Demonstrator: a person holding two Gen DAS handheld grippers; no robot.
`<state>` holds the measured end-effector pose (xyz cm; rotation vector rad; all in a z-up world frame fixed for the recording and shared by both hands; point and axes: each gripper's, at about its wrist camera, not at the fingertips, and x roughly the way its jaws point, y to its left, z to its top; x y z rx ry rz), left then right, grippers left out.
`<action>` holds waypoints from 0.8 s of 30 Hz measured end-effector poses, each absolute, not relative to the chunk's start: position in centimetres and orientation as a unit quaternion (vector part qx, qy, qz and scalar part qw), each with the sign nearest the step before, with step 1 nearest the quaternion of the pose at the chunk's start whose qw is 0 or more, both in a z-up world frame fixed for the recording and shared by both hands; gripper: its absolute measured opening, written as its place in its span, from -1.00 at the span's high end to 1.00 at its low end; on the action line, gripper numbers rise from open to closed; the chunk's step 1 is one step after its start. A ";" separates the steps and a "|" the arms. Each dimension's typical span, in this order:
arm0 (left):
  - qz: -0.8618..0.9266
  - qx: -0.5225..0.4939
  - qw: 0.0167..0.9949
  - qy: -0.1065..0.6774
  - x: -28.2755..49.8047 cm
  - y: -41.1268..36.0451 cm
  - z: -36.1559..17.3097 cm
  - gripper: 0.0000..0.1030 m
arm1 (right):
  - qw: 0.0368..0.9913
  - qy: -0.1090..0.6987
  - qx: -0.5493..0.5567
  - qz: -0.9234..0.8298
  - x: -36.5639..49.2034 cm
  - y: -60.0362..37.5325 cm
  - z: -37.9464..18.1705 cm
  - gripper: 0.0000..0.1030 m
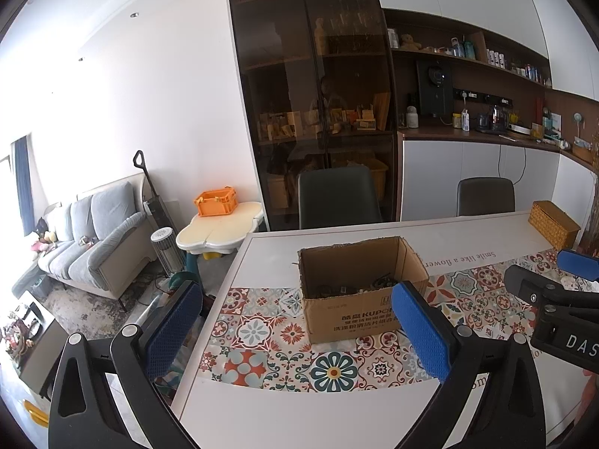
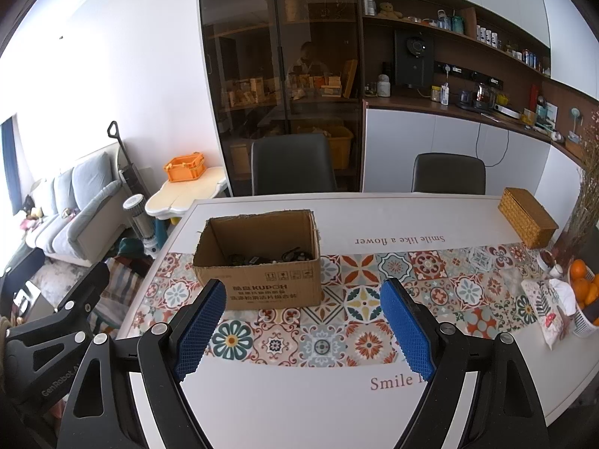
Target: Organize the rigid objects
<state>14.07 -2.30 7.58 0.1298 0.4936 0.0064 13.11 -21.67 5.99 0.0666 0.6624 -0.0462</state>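
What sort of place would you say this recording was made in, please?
Most likely a home's open dining and living area: a dining table with chairs, a grey sofa, and a kitchen counter with appliances.

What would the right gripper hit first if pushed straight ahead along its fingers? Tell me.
Probably the patterned table runner: the open right gripper is angled down at it, just right of the cardboard box. Its left finger might clip the box front; depth is unclear.
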 end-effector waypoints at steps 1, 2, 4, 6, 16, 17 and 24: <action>0.002 0.064 0.968 0.244 14.1 -2.3 7.6 -1.00 | 0.945 0.325 0.033 -0.023 13.1 -21.6 6.0 -0.64; 0.003 0.065 0.968 0.243 14.1 -2.3 7.7 -1.00 | 0.945 0.325 0.033 -0.023 13.1 -21.6 6.0 -0.64; 0.003 0.064 0.968 0.243 14.1 -2.3 7.6 -1.00 | 0.945 0.325 0.033 -0.023 13.1 -21.6 6.0 -0.64; 0.003 0.064 0.968 0.243 14.1 -2.3 7.6 -1.00 | 0.945 0.325 0.032 -0.022 13.1 -21.7 6.0 -0.64; 0.003 0.064 0.968 0.244 14.1 -2.3 7.6 -1.00 | 0.945 0.325 0.033 -0.022 13.2 -21.6 6.0 -0.64; 0.003 0.064 0.968 0.243 14.0 -2.3 7.5 -1.00 | 0.945 0.325 0.033 -0.022 13.1 -21.6 6.0 -0.64; 0.005 0.063 0.968 0.243 14.1 -2.3 7.8 -1.00 | 0.945 0.325 0.033 -0.022 13.2 -21.7 6.0 -0.64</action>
